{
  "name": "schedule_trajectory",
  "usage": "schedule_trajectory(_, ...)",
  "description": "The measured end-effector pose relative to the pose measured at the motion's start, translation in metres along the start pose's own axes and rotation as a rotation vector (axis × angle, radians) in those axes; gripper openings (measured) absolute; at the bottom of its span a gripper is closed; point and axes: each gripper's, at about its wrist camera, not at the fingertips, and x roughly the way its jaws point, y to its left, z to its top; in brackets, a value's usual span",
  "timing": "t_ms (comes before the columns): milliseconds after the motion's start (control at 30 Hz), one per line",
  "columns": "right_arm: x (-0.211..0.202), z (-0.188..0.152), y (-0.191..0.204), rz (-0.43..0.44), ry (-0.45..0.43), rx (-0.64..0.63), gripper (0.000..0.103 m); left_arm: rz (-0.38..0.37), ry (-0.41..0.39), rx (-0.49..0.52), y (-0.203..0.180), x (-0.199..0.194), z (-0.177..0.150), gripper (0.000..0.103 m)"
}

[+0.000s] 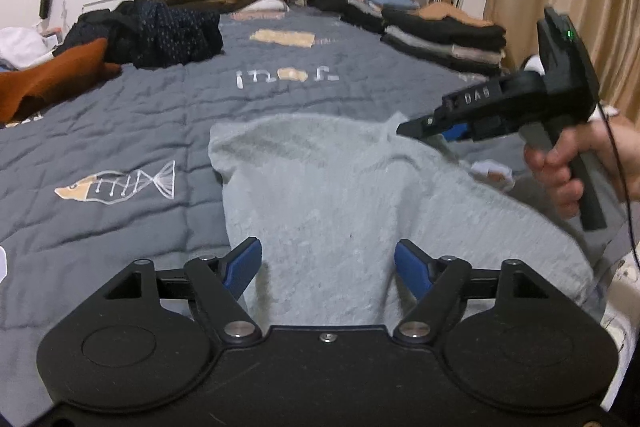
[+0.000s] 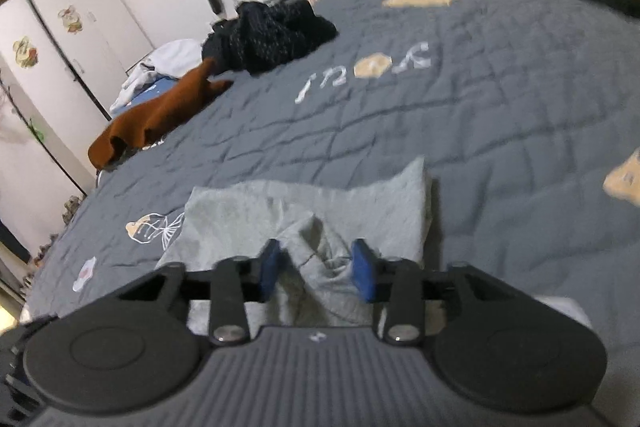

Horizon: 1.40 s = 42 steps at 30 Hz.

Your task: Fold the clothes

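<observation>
Left edge of bed: rust-brown garment [image 1: 52, 75] sprawled, dark dotted pile [image 1: 160, 31] just behind it.
Quilt [image 1: 120, 115]: grey, fish motif showing.
Grey garment [image 1: 328, 187]: flat on the quilt's near middle, far right corner lifted.
Left gripper [image 1: 328, 267]: its 2 blue pads spread wide over the garment's near end, gripping nothing.
Right gripper [image 1: 404, 130]: pinching that raised corner, a hand [image 1: 568, 163] on its handle.
Folded stack [image 1: 444, 35]: far right, by the curtain.

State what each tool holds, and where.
Right tool pinches the grey garment at a bunched fold on its far edge. Left tool holds nothing.
</observation>
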Motion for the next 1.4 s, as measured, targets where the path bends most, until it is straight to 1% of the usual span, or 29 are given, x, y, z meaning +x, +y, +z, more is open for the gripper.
schedule_trajectory(33, 0.000, 0.001, -0.003, 0.012, 0.005, 0.030, 0.002, 0.008, 0.022, 0.005, 0.000, 0.004, -0.002, 0.074)
schedule_trajectory(67, -0.004, 0.003, -0.007, 0.017, -0.015, 0.068, 0.002, 0.012, 0.043, 0.008, 0.000, 0.007, -0.005, 0.074)
schedule_trajectory(133, -0.017, 0.009, -0.018, 0.007, -0.086, 0.128, 0.002, 0.017, 0.080, 0.013, 0.001, 0.013, -0.009, 0.074)
schedule_trajectory(200, -0.029, 0.014, -0.029, -0.002, -0.131, 0.169, 0.002, 0.010, 0.082, 0.016, 0.001, 0.013, -0.011, 0.075)
schedule_trajectory(233, -0.031, 0.016, -0.032, -0.003, -0.127, 0.166, 0.002, 0.007, 0.086, 0.018, 0.001, 0.012, -0.011, 0.075)
schedule_trajectory(367, -0.020, 0.012, -0.032, -0.008, -0.015, 0.124, 0.005, 0.001, 0.095, 0.009, 0.004, 0.009, -0.008, 0.075)
schedule_trajectory(400, -0.016, 0.011, -0.032, -0.009, 0.014, 0.113, 0.006, -0.007, 0.078, -0.001, 0.005, 0.005, -0.005, 0.075)
schedule_trajectory(433, -0.016, 0.010, -0.031, -0.003, 0.021, 0.107, 0.006, -0.015, 0.062, -0.012, 0.007, 0.001, -0.002, 0.075)
schedule_trajectory(467, -0.018, 0.011, -0.030, 0.008, 0.010, 0.102, 0.006, -0.025, 0.040, -0.025, 0.008, -0.004, 0.001, 0.075)
schedule_trajectory(533, -0.023, 0.013, -0.028, 0.028, -0.011, 0.096, 0.006, -0.061, -0.038, -0.072, 0.016, -0.016, 0.016, 0.077)
schedule_trajectory(600, -0.024, 0.014, -0.029, 0.044, -0.016, 0.110, 0.006, -0.075, -0.088, -0.108, 0.027, -0.018, 0.032, 0.077)
schedule_trajectory(667, -0.022, 0.013, -0.029, 0.047, -0.012, 0.117, 0.007, -0.056, -0.121, -0.134, 0.039, -0.009, 0.050, 0.077)
schedule_trajectory(733, -0.017, 0.012, -0.028, 0.040, 0.008, 0.114, 0.007, -0.035, -0.128, -0.120, 0.051, 0.009, 0.066, 0.077)
schedule_trajectory(833, -0.012, 0.010, -0.027, 0.038, 0.021, 0.105, 0.007, 0.001, -0.082, -0.111, 0.065, 0.047, 0.082, 0.071)
schedule_trajectory(867, -0.012, 0.009, -0.027, 0.040, 0.021, 0.105, 0.007, -0.001, -0.068, -0.120, 0.070, 0.059, 0.085, 0.068)
schedule_trajectory(967, -0.011, 0.009, -0.028, 0.044, 0.021, 0.108, 0.007, 0.003, 0.002, -0.155, 0.085, 0.094, 0.088, 0.067)
schedule_trajectory(1000, -0.010, 0.009, -0.029, 0.044, 0.018, 0.112, 0.007, -0.008, 0.019, -0.172, 0.090, 0.102, 0.087, 0.067)
schedule_trajectory(1033, -0.009, 0.008, -0.029, 0.046, 0.019, 0.114, 0.007, -0.019, 0.036, -0.189, 0.094, 0.111, 0.087, 0.064)
schedule_trajectory(1067, -0.008, 0.008, -0.031, 0.047, 0.021, 0.116, 0.007, -0.033, 0.052, -0.210, 0.100, 0.118, 0.086, 0.046)
schedule_trajectory(1100, -0.007, 0.007, -0.032, 0.048, 0.021, 0.120, 0.007, -0.057, 0.070, -0.246, 0.107, 0.124, 0.085, 0.017)
schedule_trajectory(1133, -0.006, 0.007, -0.033, 0.049, 0.019, 0.126, 0.007, -0.080, 0.082, -0.281, 0.113, 0.127, 0.085, 0.012)
schedule_trajectory(1200, -0.005, 0.006, -0.035, 0.051, 0.014, 0.133, 0.007, -0.107, 0.053, -0.294, 0.120, 0.127, 0.087, 0.008)
schedule_trajectory(1267, -0.005, 0.006, -0.037, 0.049, 0.005, 0.132, 0.007, -0.129, 0.024, -0.306, 0.125, 0.126, 0.089, 0.008)
schedule_trajectory(1333, -0.005, 0.006, -0.039, 0.045, -0.005, 0.136, 0.007, -0.117, -0.008, -0.313, 0.126, 0.127, 0.096, 0.008)
schedule_trajectory(1400, -0.004, 0.006, -0.039, 0.033, -0.013, 0.131, 0.007, -0.109, -0.013, -0.329, 0.126, 0.133, 0.101, 0.008)
